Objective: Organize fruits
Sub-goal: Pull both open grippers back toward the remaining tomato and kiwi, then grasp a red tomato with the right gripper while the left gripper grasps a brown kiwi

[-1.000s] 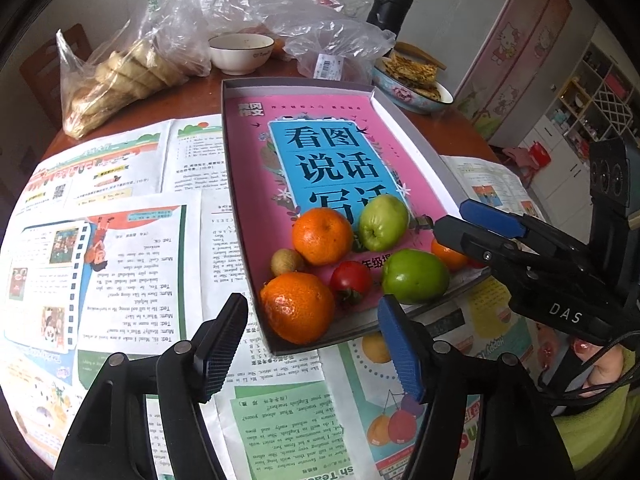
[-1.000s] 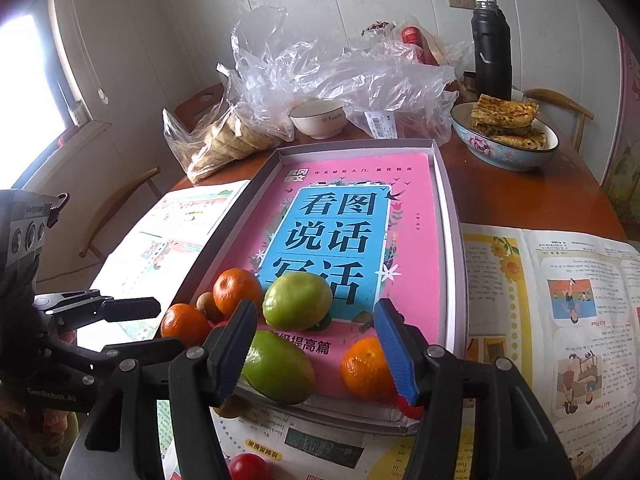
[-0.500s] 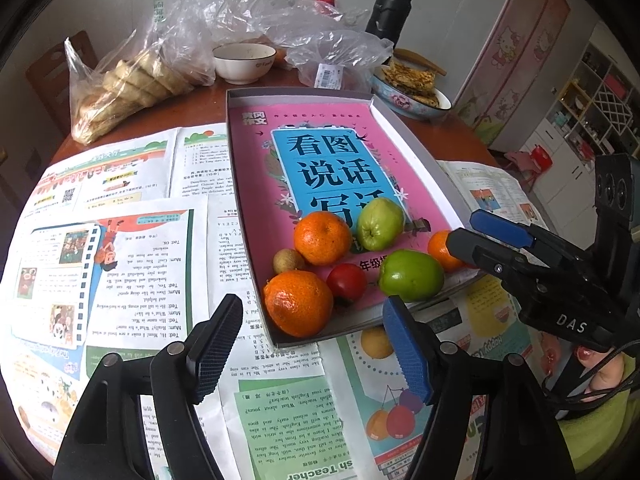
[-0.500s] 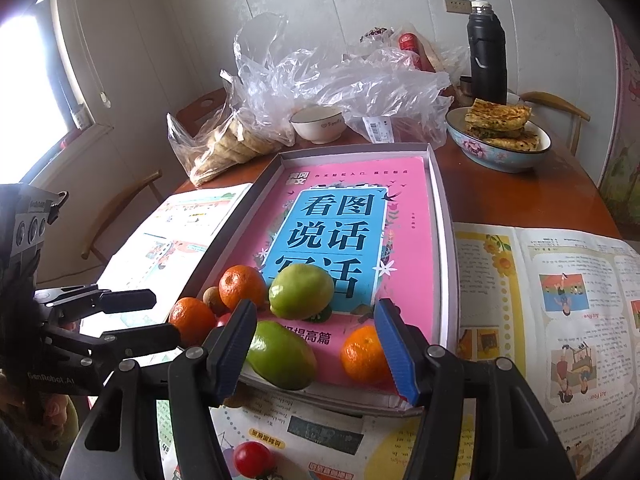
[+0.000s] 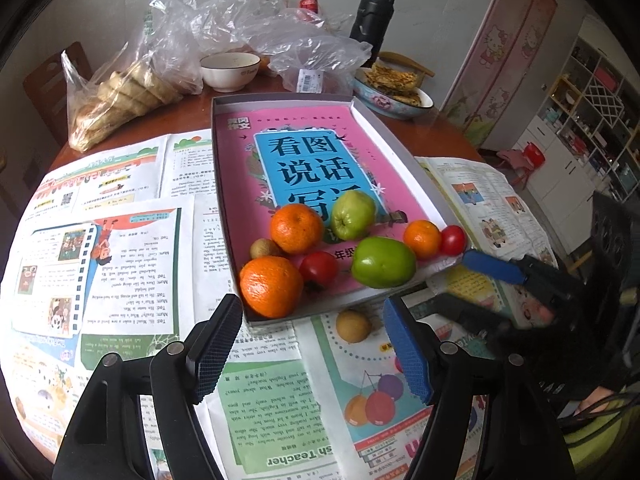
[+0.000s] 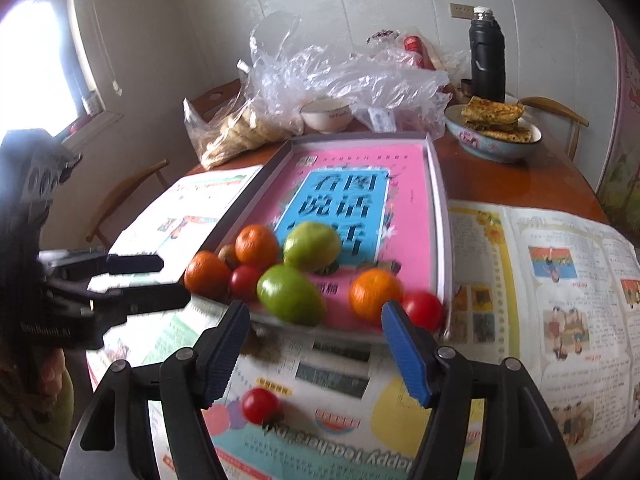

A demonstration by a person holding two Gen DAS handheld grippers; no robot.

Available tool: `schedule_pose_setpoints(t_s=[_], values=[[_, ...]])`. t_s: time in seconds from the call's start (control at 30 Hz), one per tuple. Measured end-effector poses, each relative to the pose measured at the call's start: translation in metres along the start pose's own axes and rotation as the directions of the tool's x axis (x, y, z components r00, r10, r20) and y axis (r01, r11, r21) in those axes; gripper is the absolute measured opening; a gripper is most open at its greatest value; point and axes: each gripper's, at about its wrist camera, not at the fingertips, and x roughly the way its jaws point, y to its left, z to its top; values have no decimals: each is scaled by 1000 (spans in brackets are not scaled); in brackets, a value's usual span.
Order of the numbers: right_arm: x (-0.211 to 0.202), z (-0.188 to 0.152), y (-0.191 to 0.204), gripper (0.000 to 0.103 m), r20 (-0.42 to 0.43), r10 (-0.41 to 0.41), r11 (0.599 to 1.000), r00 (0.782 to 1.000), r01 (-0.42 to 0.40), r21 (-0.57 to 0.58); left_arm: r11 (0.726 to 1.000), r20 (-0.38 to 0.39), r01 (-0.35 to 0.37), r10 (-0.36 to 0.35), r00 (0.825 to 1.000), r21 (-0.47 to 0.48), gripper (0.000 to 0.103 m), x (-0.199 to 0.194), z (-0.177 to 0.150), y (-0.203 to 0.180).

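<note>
A: Left gripper (image 5: 310, 350)?
B: Black plastic frame, silver rivets behind the fingers (image 5: 216, 344). One pad black ribbed, other blue.

A: Right gripper (image 6: 316, 348)?
B: Same build – black arms, silver rivets, blue pad on one finger, black ribbed on the other. From the left cam: white lettering on its body, black cables, yellow-green sleeve (image 5: 596, 436) behind.

The round wooden worktop (image 5: 192, 110) carried newspapers (image 5: 132, 240) across its near half, a grey tray (image 5: 404, 144) at the middle, and bags (image 5: 120, 92), a bowl (image 5: 229, 70), a dish (image 5: 394, 102) and a flask (image 5: 372, 20) along the far edge.
</note>
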Motion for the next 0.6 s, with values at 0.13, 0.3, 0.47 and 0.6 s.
schedule_pose_setpoints(t_s=[0.13,0.3,0.47,0.6], values=[[2,-14,6,68,-33,1,1000,999,-2,-24,1000,-6,4,-4,1000,8,75,-1,-6,-4],[4,-31,12,68,-64,12,999,998,-15,-40,1000,-22,13,-13,1000,6,74,1,-13,-7],[8,-43,20,68,-83,17,998,996,-22,-61,1000,-40,11,-11,999,1,74,6,-21,-7],[11,-49,27,68,-94,22,996,995,-29,-84,1000,-53,19,-20,998,-8,74,10,-25,-7]])
